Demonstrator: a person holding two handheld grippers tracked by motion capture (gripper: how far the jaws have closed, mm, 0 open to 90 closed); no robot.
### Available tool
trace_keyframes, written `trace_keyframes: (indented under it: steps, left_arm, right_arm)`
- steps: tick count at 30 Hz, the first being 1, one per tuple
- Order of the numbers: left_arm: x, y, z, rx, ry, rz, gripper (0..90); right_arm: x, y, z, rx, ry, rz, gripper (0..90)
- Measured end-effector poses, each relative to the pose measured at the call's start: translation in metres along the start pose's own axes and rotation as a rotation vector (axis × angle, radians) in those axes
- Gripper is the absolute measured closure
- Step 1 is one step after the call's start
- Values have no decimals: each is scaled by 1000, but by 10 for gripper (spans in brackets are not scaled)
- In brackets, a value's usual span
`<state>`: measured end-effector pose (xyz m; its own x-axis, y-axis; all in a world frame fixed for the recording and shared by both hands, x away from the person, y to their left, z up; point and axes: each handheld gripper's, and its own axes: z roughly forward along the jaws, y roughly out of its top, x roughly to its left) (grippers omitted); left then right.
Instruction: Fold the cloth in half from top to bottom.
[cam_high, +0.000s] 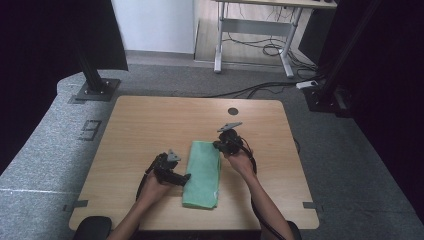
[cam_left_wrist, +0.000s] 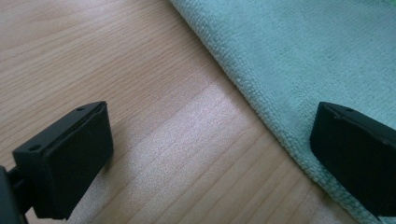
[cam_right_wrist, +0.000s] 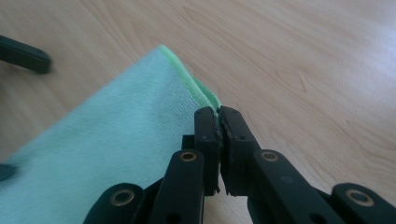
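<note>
A folded green towel (cam_high: 204, 174) lies lengthwise on the wooden table (cam_high: 145, 125). My right gripper (cam_high: 220, 145) is at the towel's far right edge, shut on the towel's hem (cam_right_wrist: 205, 95) near its far corner. My left gripper (cam_high: 186, 178) rests low at the towel's left edge, about midway along it. Its jaws stand wide open, one fingertip (cam_left_wrist: 70, 158) over bare wood, the other fingertip (cam_left_wrist: 359, 154) over the towel (cam_left_wrist: 317, 60). Nothing is held between them.
A small dark round hole (cam_high: 233, 111) marks the table's far side. Bare wood lies left and right of the towel. Black frame posts (cam_high: 92, 75) stand beyond the table's far corners, and a desk with cables (cam_high: 260, 45) is farther back.
</note>
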<state>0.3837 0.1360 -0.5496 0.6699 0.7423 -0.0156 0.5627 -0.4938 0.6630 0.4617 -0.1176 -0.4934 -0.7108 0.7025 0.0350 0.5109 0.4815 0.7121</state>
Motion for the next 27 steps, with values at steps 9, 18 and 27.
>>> trace_keyframes:
  steps: [9, 18, 27]
  left_arm:
    - [0, 0, 0, 1, 2, 0, 0]
    - [0, 0, 0, 0, 3, -2, 0]
    - [-1, 0, 0, -1, 5, -5, 0]
  right_arm:
    - [22, 2, -33, -61, 49, -68, 856]
    - [37, -7, -60, -101, 88, -115, 855]
    - [51, -19, -75, -104, 114, -156, 854]
